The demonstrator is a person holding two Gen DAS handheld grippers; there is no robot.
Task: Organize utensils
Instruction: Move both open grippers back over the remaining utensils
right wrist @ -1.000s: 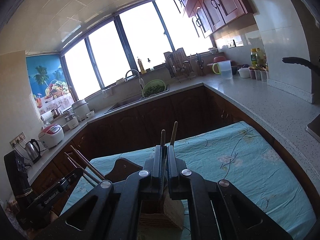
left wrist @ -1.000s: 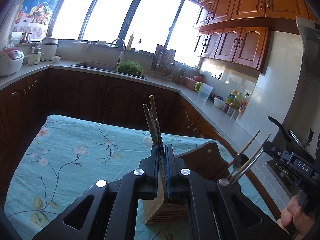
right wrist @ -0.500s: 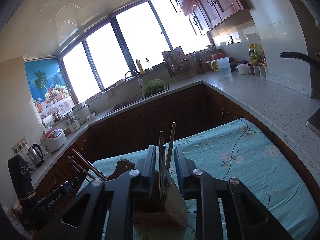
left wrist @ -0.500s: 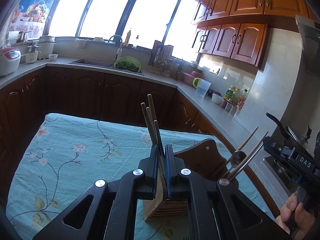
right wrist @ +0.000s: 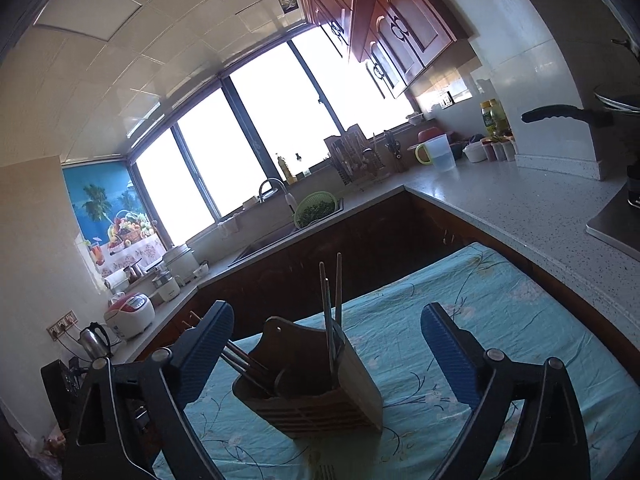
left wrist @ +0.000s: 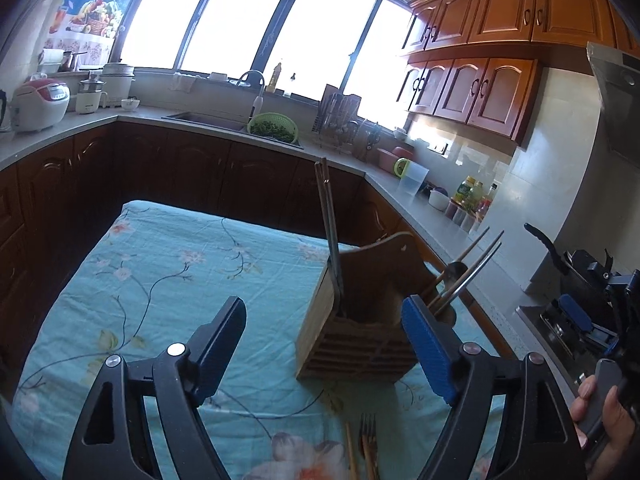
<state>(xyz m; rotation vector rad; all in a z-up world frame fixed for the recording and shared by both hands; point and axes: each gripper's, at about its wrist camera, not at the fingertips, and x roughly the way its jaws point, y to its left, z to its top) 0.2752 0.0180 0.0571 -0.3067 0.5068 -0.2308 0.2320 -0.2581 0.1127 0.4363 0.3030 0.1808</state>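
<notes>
Two black grippers with blue ribbed pads are both opening up right now, and neither has anything pinched. The left gripper [left wrist: 324, 344] has its jaws spread wide; the slatted wooden utensil holder [left wrist: 356, 332] shows in the gap between them but the pads aren't touching it. Same deal with the right gripper [right wrist: 328, 352]: jaws going wide, holder [right wrist: 316, 396] sitting in the gap, no contact.

The holder stands on the table with the teal floral cloth [left wrist: 160, 280], closer to its right edge in the left view. A bunch of long thin chopsticks [left wrist: 329, 232] stands nearly upright in one compartment, and more sticks plus a dark spoon-like piece [left wrist: 464, 276] lean outward from the other side. A metal fork [left wrist: 369, 436] and a wooden stick lie flat on the cloth near the front edge. A hand [left wrist: 604, 416] shows at the far right.
</notes>
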